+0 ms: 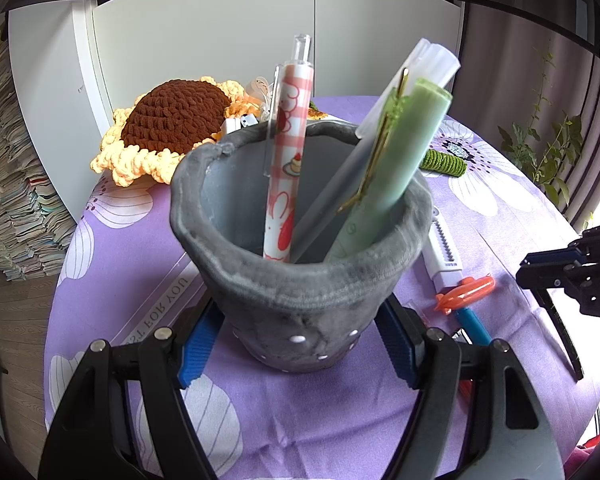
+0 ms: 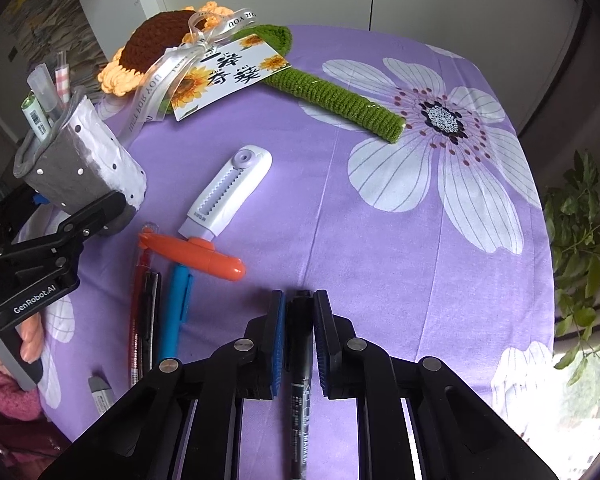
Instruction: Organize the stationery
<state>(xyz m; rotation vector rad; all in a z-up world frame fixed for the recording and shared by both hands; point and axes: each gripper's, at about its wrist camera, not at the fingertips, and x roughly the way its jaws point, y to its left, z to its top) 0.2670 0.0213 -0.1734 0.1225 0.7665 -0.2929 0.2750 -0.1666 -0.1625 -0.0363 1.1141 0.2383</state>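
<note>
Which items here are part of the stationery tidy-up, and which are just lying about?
Job: grey pen holder in the left gripper; black marker in the right gripper; blue pen; red pen; orange pen; white correction tape.

Lying about: crochet sunflower; gift card.

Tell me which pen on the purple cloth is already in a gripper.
The black marker pen, clamped between the right gripper pads. The blue pen and red-and-black pens lie loose to its left.

Soft grey plush pen holder (image 1: 300, 280), glossy plastic orange pen (image 2: 196, 254), crocheted yarn sunflower (image 1: 168, 128), smooth purple tablecloth (image 2: 380, 240)
</note>
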